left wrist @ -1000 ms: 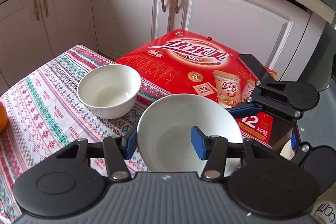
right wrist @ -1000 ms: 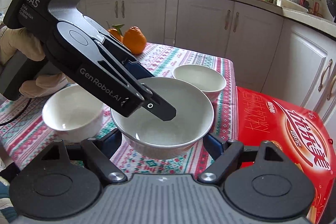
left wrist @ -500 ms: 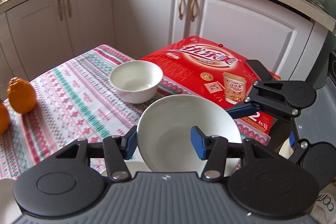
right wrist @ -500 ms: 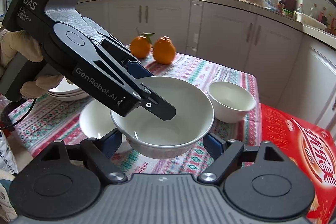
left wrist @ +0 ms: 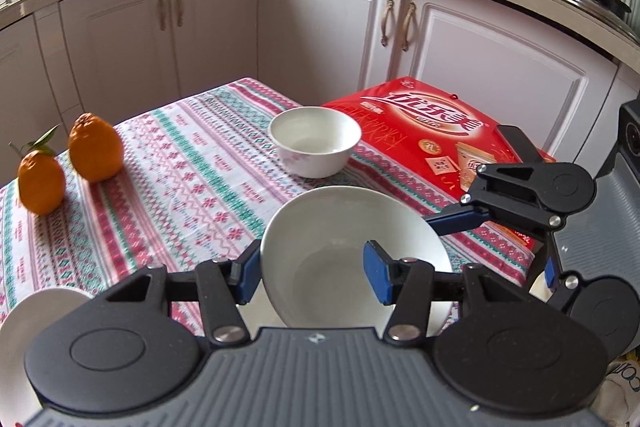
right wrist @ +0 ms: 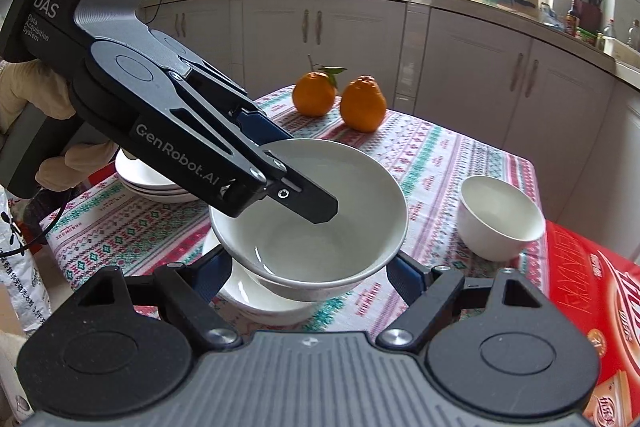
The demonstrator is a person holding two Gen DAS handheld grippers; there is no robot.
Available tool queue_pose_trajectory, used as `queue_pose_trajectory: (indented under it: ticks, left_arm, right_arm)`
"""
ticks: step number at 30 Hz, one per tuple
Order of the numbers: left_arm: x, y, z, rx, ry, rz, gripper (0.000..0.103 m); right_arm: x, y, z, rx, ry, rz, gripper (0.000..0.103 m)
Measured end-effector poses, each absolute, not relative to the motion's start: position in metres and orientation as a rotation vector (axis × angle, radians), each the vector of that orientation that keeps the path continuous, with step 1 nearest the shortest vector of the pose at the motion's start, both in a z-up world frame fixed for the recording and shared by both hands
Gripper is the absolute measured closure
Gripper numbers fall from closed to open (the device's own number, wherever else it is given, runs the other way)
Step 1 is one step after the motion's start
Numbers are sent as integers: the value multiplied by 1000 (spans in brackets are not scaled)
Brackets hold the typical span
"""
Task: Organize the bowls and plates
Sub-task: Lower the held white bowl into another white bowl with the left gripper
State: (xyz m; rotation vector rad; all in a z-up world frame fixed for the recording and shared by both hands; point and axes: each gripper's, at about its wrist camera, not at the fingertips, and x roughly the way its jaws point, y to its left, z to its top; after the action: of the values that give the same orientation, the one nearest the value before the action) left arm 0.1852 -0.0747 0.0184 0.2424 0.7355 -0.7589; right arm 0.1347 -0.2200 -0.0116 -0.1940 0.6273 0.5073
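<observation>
White porcelain fills the left wrist view: the left hand-held gripper (left wrist: 312, 273) pinches the large bowl's (left wrist: 352, 227) rim, one finger inside, one outside, lifting it clear of the surface (left wrist: 180, 187). A small bowl (left wrist: 315, 141) sits beyond it. In the right wrist view, the right hand-held gripper (right wrist: 308, 277) stands wide, flanking the large bowl without touching it, above another bowl (right wrist: 256, 295), probably for nesting.

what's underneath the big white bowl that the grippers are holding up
Directly below the held bowl sits another white bowl on the patterned tablecloth. Only its near rim and part of its inside show; the rest is covered by the held bowl, so any contact between them can't be judged.
</observation>
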Motion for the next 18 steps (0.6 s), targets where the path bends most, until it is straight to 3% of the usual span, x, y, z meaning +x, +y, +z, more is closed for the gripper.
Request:
queue_pose_trajectory:
  ticks: [18]
  left_arm:
    - [191,-52,-6,197,786,-728,51]
  right_arm:
    - [149,-196,-30,-192,691,551,15]
